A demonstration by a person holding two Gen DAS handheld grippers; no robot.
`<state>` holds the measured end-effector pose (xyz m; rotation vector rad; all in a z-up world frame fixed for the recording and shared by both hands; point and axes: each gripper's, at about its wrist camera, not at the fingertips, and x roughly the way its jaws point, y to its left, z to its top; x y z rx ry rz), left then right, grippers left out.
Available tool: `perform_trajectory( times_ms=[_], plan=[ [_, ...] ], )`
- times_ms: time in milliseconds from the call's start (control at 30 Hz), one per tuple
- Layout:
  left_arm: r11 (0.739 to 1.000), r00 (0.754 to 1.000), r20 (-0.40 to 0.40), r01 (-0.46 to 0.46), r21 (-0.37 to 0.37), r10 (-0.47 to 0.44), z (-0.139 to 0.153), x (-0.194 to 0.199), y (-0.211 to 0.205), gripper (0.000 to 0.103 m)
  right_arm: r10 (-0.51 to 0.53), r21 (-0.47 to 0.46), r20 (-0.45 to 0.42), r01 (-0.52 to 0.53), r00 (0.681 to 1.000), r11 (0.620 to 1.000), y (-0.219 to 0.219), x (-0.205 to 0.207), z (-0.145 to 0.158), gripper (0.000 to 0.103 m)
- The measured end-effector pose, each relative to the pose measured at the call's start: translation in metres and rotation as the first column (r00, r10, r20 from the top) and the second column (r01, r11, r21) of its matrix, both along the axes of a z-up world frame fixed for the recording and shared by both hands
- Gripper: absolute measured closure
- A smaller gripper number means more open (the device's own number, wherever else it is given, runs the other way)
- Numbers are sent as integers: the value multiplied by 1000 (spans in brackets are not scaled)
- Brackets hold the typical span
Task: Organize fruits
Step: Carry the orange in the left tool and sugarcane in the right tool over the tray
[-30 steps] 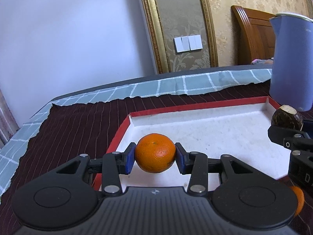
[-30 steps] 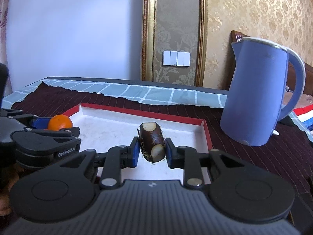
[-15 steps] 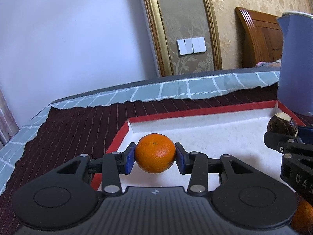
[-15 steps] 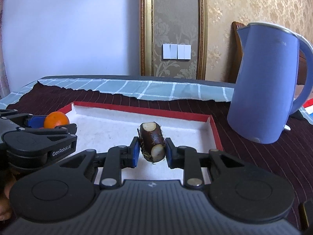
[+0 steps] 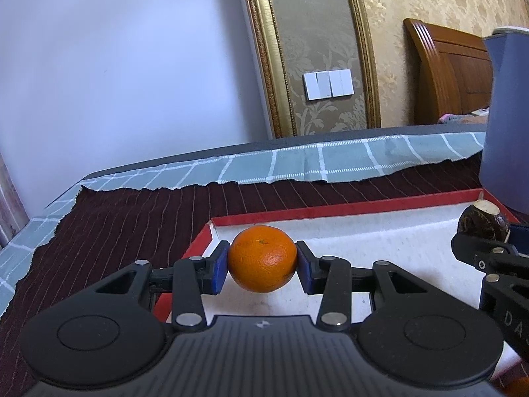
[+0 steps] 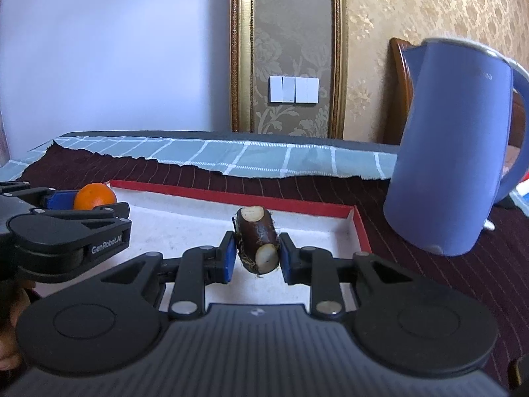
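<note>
Both claws are loaded and over the tray. The left claw (image 5: 263, 266) is clamped on a mandarin orange (image 5: 263, 258), its blue pads pressed to the fruit's two sides, and holds it above the near left corner of the red-rimmed white tray (image 5: 363, 206). The right claw (image 6: 258, 258) is closed narrow on a dark brown, peel-cut water chestnut (image 6: 257, 243), held lengthwise between the pads over the middle of the tray (image 6: 360, 228). Compared with a second ago, both views have slid forward: the tray's red rim now sits higher and closer in each frame, and the blue electric kettle (image 6: 453, 152), standing on the dark striped cloth (image 5: 132, 215) just right of the tray, has drifted toward the right edge of the left view. Neither grip has shifted on its fruit. That suggests both fruits are being carried in together and are nearly at their set-down spots; the remaining step looks like lowering each onto the white floor of the tray and releasing, kept apart so the round orange does not roll into the chestnut.
</note>
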<state>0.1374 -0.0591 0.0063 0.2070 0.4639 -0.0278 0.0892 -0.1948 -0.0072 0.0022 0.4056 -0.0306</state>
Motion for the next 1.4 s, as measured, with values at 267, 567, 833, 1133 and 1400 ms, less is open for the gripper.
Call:
perform_trajectory(
  times_ms=[267,567,833,1133,1400],
  plan=[
    [1000,1000,8,2,-17,-2,2,2,2,62,0,-27,6,0,1000,1000,4,17,6,77],
    [1000,1000,16,8,-7,-8,2,0,-1,62,-16,0,-9,16,1000,1000,-3,22,-2,77],
    [1000,1000,-17,6,-25,-7,1,9,1,62,-23,20,-26,24,999,1000,-6,26,-5,77],
    [997,997,-73,-3,-78,-3,0,21,5,62,-24,10,-35,25,999,1000,-5,31,-6,77],
    [998,996,-86,-17,-68,12,0,28,4,62,-25,11,-38,25,999,1000,-5,34,-6,77]
  ],
)
